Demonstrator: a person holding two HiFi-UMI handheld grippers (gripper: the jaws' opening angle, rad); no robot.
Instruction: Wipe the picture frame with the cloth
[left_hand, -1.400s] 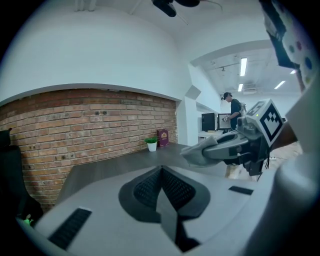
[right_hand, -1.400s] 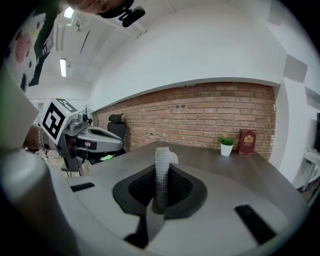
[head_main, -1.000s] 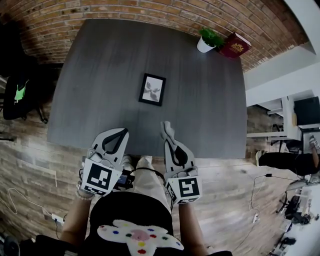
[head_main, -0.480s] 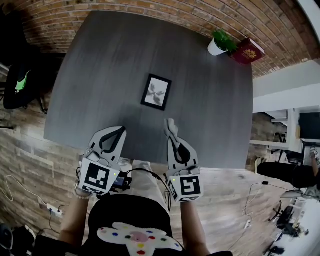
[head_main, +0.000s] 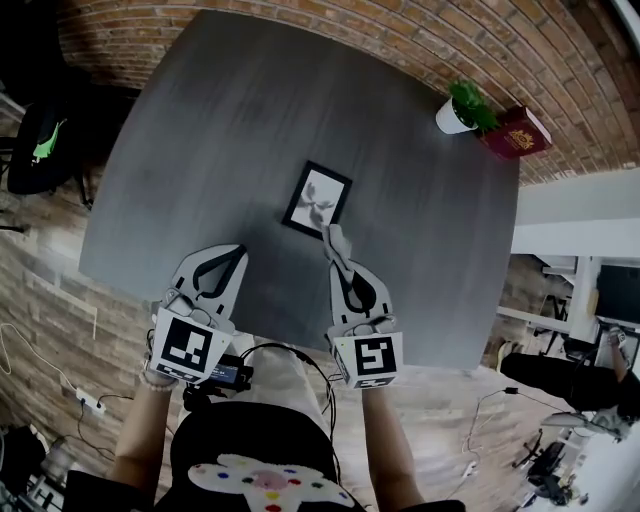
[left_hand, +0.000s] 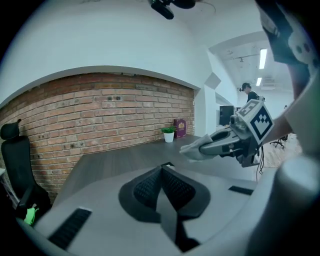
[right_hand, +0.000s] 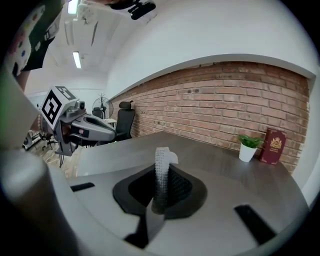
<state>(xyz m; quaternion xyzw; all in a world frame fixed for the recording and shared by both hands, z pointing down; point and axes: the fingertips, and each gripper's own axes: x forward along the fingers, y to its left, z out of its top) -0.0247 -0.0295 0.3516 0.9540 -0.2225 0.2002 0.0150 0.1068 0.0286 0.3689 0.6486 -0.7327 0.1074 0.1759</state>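
Observation:
A black picture frame (head_main: 317, 199) with a pale flower print lies flat in the middle of the dark grey table (head_main: 230, 120). My right gripper (head_main: 345, 268) is shut on a pale grey cloth (head_main: 336, 242), whose tip reaches just short of the frame's near corner. In the right gripper view the cloth (right_hand: 162, 172) stands pinched between the closed jaws. My left gripper (head_main: 226, 252) hovers over the table's near edge, left of the frame, shut with nothing in it. The left gripper view shows the right gripper (left_hand: 192, 148) with the cloth (left_hand: 194, 149).
A small potted plant (head_main: 458, 107) in a white pot and a dark red book (head_main: 516, 132) stand at the table's far right corner by the brick wall. A black office chair (head_main: 40, 150) is at the left. Cables lie on the wooden floor.
Both grippers have moved forward over the table's near edge. The cloth in the right gripper now sits close to the frame's near corner.

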